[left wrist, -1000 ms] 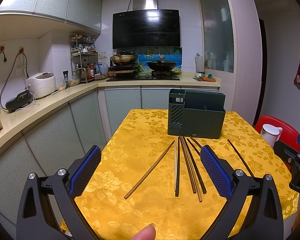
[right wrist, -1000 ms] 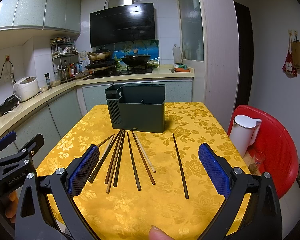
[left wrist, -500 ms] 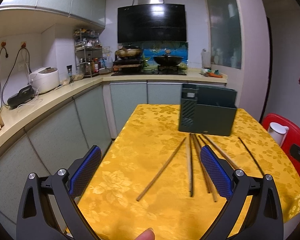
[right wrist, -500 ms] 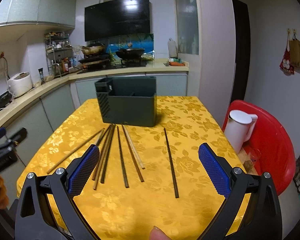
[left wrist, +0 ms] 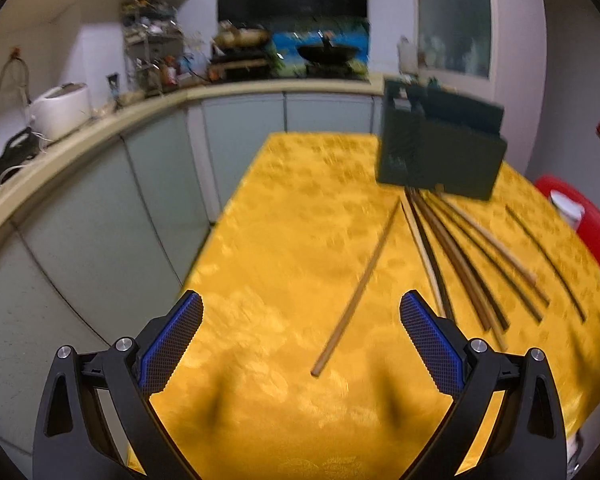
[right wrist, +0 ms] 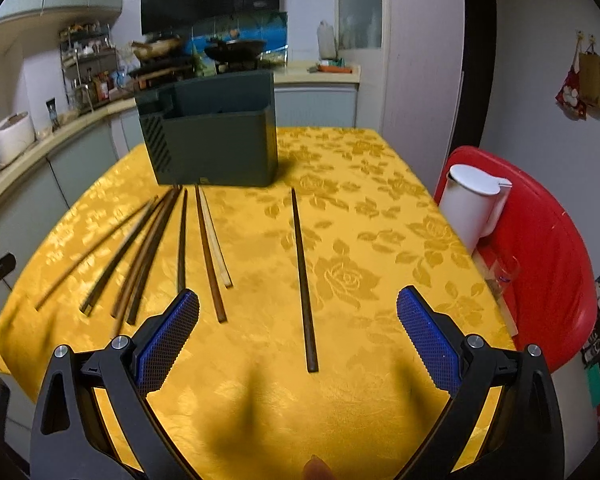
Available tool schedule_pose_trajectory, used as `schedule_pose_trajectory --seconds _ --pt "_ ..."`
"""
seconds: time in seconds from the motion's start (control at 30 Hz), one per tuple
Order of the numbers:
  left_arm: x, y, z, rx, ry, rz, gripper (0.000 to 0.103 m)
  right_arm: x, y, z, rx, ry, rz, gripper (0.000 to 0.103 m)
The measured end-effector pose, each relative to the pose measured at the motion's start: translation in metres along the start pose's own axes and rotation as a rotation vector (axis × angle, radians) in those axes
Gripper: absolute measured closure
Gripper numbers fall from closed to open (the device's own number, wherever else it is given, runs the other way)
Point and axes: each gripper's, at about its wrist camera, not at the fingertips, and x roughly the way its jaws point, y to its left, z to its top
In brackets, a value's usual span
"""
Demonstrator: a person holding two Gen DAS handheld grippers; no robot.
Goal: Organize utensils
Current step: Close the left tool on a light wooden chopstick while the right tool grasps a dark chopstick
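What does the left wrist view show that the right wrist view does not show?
Only the left wrist view shows the left tongs, open.

Only the right wrist view shows the right tongs, open; a white jug; a red chair.

Both show the dark green holder, the chopsticks and the yellow tablecloth.

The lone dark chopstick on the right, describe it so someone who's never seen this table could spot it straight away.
Find the yellow floral tablecloth and the dark green utensil holder standing on it. Chopsticks fan out in front of the holder; the dark chopstick lies alone, right of the cluster, nearest the white jug.
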Motion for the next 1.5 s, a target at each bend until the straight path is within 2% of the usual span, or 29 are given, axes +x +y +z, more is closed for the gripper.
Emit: schedule_pose_trajectory --seconds 0.17,0.27,0.33,0.43,0.47,0.57,0.63,0.7,0.8,0.9,1.0,1.07,1.17,1.43,1.5 --pt "0.018 -0.010 -0.015 0.048 0.045 -0.009 0.011 0.016 0.002 -0.010 -0.027 0.030 0.012 0.006" --pt "0.024 -0.010 -0.019 0.047 0.068 -0.028 0.023 0.025 0.001 -0.015 -0.034 0.049 0.017 0.006" --pt "0.031 -0.009 -0.022 0.039 0.096 -0.041 0.036 0.031 0.000 -0.019 -0.045 0.055 0.015 0.006" --pt "0.044 -0.009 -0.028 0.029 0.148 -0.058 0.047 0.039 -0.002 -0.024 -0.062 0.066 0.009 0.006" --pt "0.044 -0.011 -0.029 0.034 0.130 -0.050 0.048 0.043 -0.003 -0.027 -0.066 0.070 0.003 0.006" --pt "0.044 -0.017 -0.030 0.045 0.122 -0.070 0.061 0.050 -0.005 -0.032 -0.077 0.080 0.001 0.006" --pt "0.042 -0.021 -0.033 0.059 0.113 -0.079 0.075 0.054 -0.006 -0.035 -0.080 0.087 0.003 0.006" --pt "0.039 -0.026 -0.035 0.070 0.111 -0.093 0.082 0.054 -0.009 -0.037 -0.050 0.085 0.021 0.006" --pt "0.037 -0.032 -0.036 0.080 0.110 -0.114 0.084 0.055 -0.014 -0.039 -0.013 0.091 0.045 0.008" --pt "0.035 -0.036 -0.037 0.092 0.108 -0.130 0.084 0.051 -0.015 -0.041 -0.014 0.082 0.042 0.014" --pt "0.033 -0.040 -0.038 0.096 0.109 -0.146 0.084 0.046 -0.016 -0.043 -0.018 0.066 0.045 0.027" --pt "0.032 -0.042 -0.039 0.099 0.110 -0.156 0.084 0.042 -0.015 -0.045 -0.036 0.048 0.062 0.047" --pt "0.031 -0.044 -0.039 0.105 0.108 -0.162 0.084 0.041 -0.010 -0.045 -0.069 0.035 0.098 0.065" --pt "0.031 -0.046 -0.041 0.109 0.095 -0.164 0.084 0.043 -0.001 -0.044 -0.097 0.009 0.118 0.084" --pt "0.030 -0.047 -0.041 0.110 0.091 -0.159 0.089 0.043 0.000 -0.044 -0.097 0.007 0.117 0.086"
